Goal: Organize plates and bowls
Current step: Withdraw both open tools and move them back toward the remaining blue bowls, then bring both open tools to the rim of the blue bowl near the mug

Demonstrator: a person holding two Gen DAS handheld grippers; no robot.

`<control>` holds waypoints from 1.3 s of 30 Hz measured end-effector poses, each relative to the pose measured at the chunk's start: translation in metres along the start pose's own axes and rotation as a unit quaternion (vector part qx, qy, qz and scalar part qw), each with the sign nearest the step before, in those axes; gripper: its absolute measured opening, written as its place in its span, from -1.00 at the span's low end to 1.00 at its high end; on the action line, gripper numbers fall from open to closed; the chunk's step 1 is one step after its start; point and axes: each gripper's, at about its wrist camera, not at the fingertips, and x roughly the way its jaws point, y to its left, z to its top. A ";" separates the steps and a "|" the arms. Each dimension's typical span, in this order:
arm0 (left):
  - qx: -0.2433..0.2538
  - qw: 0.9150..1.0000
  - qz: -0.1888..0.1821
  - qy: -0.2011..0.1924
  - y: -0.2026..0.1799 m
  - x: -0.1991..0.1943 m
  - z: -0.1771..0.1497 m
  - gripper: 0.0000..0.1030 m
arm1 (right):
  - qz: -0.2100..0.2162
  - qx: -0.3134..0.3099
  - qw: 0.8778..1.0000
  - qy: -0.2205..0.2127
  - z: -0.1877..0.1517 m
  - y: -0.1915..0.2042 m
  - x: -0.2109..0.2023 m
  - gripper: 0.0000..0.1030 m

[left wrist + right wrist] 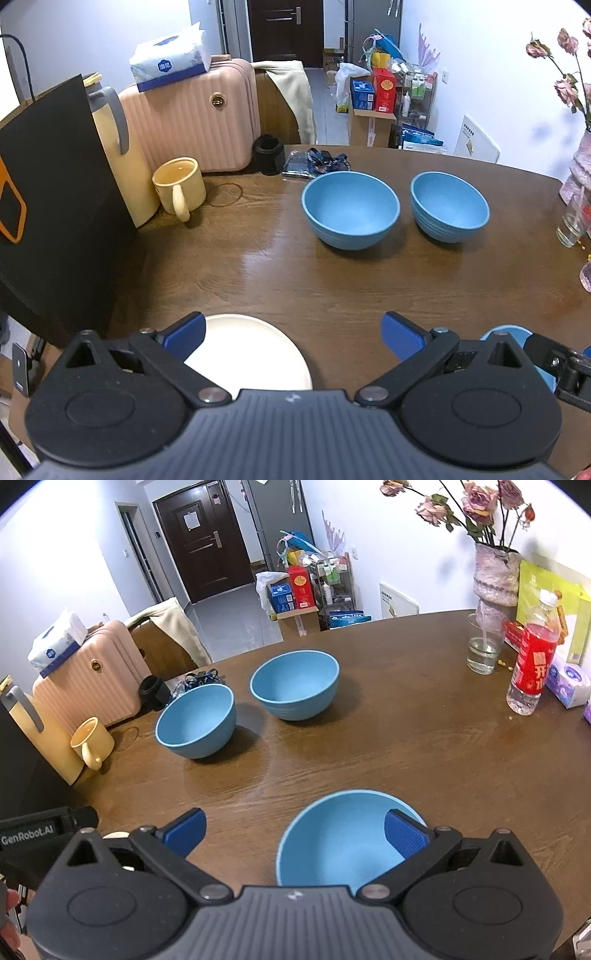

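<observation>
Both grippers stand wide open, holding nothing; the left gripper [293, 332] hangs over the white plate [247, 354] at the table's [332, 288] near edge, the right gripper [295, 830] over the near bowl [340, 842], one finger inside its rim; a good grasp likely pinches that rim squarely, then nests it in the left bowl [195, 720] or right bowl [295, 683] mid-table; the mug [90, 742], glass [482, 650] and bottle [532, 657] stand well aside, so the path looks free.
</observation>
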 end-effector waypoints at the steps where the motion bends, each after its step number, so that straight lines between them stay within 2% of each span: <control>1: -0.001 1.000 -0.003 0.001 0.004 0.002 0.004 1.00 | -0.001 -0.001 1.000 0.000 0.002 0.003 0.001 1.00; 15: -0.002 1.000 -0.020 -0.008 0.033 0.023 0.055 1.00 | -0.015 -0.004 1.000 -0.001 0.032 0.045 0.023 1.00; 30: -0.014 1.000 -0.019 0.010 0.058 0.062 0.095 1.00 | -0.021 -0.001 0.999 0.024 0.060 0.080 0.062 1.00; 39: -0.010 1.000 -0.023 0.019 0.059 0.087 0.114 1.00 | -0.020 0.003 0.999 0.046 0.072 0.094 0.088 1.00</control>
